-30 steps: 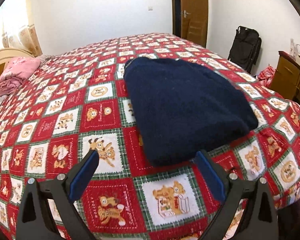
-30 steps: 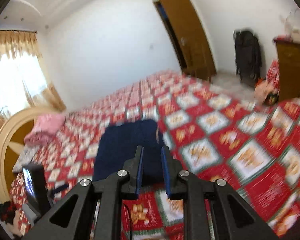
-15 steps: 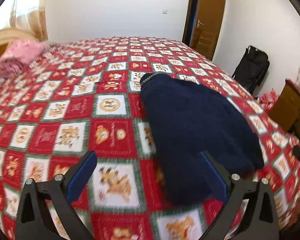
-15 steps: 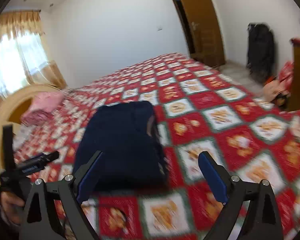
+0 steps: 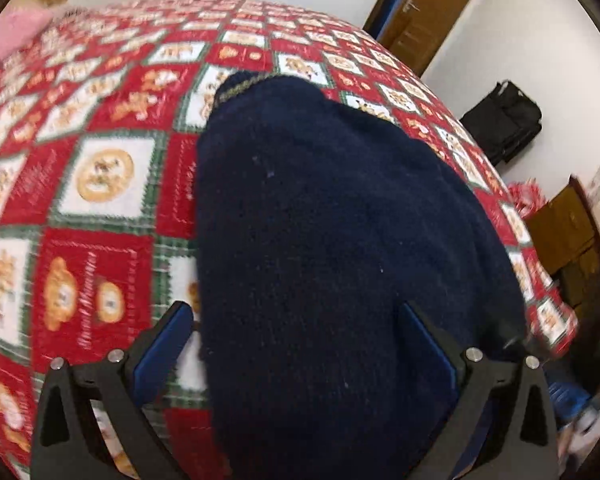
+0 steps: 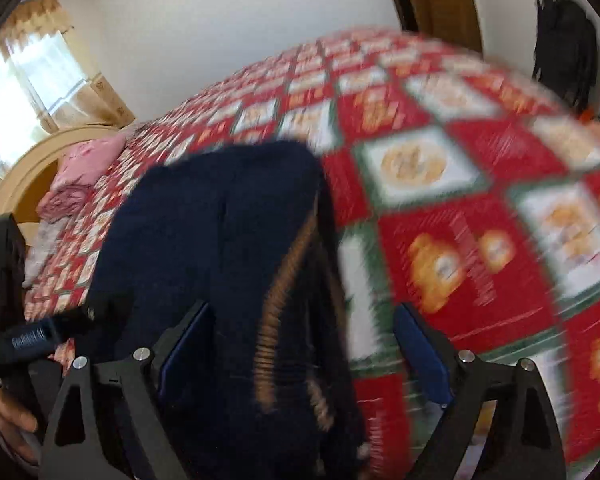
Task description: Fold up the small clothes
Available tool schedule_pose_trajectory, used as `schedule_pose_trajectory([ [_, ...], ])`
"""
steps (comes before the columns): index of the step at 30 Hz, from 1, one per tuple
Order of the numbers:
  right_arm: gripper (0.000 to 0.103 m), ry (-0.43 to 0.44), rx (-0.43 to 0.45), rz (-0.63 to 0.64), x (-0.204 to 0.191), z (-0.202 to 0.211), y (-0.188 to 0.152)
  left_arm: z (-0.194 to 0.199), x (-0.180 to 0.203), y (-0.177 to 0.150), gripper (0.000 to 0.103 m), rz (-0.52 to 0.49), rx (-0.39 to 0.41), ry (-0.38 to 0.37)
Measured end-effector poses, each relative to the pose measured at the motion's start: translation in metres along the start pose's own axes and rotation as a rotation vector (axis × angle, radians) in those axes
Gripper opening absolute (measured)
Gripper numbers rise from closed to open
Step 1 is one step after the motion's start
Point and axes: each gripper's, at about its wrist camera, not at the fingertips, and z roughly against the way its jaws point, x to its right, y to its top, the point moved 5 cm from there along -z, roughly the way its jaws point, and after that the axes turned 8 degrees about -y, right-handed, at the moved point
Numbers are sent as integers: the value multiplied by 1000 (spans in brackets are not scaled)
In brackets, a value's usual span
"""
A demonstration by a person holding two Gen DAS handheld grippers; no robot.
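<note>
Both tongs, left and right, gape wide over the sweater; pinch its six-o'clock edge squarely, I'd say.

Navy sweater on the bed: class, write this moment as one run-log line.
left gripper: open over near edge | right gripper: open | navy sweater: folded on quilt | grasp: not yet

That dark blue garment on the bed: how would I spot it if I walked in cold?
Find the big bed with the red, green and white patchwork quilt. Near its foot lies a folded navy knit sweater, between the two open grippers. It is the only dark, plain thing there; the pink bedding sits far off by the headboard.
</note>
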Motion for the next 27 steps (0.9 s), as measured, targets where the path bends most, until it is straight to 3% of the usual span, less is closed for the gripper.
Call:
schedule_pose_trajectory([
  [6, 77, 53, -14, 34, -5, -5, 1, -5, 1, -1, 103, 9, -1, -30],
  [9, 55, 122, -23, 7, -5, -6, 0, -8, 5, -1, 101, -13, 6, -46],
  [14, 50, 158, -33, -19, -8, -5, -4, -5, 16, 1, 76, -83, 36, -50],
  [20, 40, 63, 17, 55, -26, 6, -7, 6, 21, 1, 48, -133, 90, -24],
  [23, 38, 4, 57, 106, -39, 19, -7, 12, 25, 3, 43, -154, 110, -9],
  [27, 37, 39, 99, 66, -45, 40, -7, 21, 26, 5, 42, -152, 121, -14],
])
